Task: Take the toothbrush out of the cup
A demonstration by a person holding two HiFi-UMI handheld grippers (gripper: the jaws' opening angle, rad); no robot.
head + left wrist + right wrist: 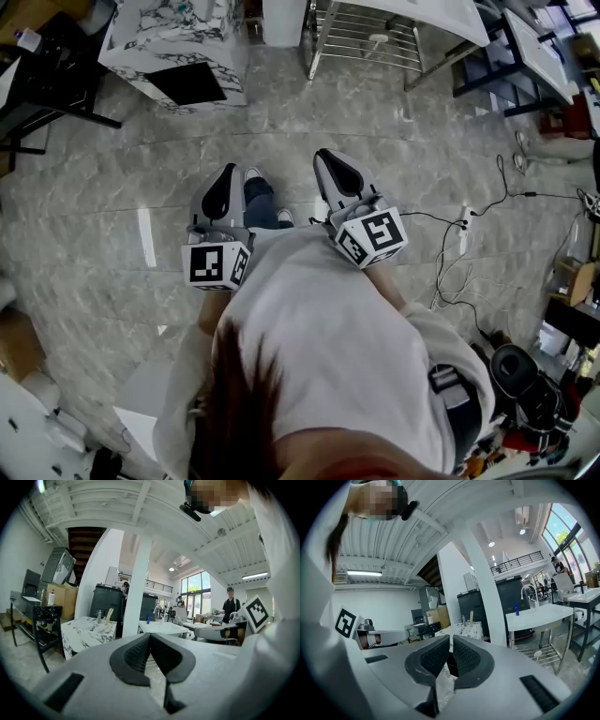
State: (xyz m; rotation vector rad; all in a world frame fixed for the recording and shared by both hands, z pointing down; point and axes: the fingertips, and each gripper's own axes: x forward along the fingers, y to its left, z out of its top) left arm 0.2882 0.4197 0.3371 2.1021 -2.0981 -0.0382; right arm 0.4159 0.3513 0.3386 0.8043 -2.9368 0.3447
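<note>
Fingers (133, 656) (433, 658): two pairs (seemingly together)

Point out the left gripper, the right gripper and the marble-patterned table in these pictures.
left gripper (150, 635): left gripper view, where its shut jaw tips meet.
right gripper (451, 637): right gripper view, between its shut jaw tips.
marble-patterned table (202, 33): head view, on its bare veined top.

Floor: grey marbled tile (394, 141), glossy. Ahead of the left tongs (150, 635): white pillar (138, 583), marble-patterned desk (86, 629) left of them, white desk (161, 627) beyond. Tall windows (197, 590) far right (daylight). White beamed ceiling (140, 503), strip light (255, 576). Black cable (441, 262) loops across the floor, rightward.
</note>
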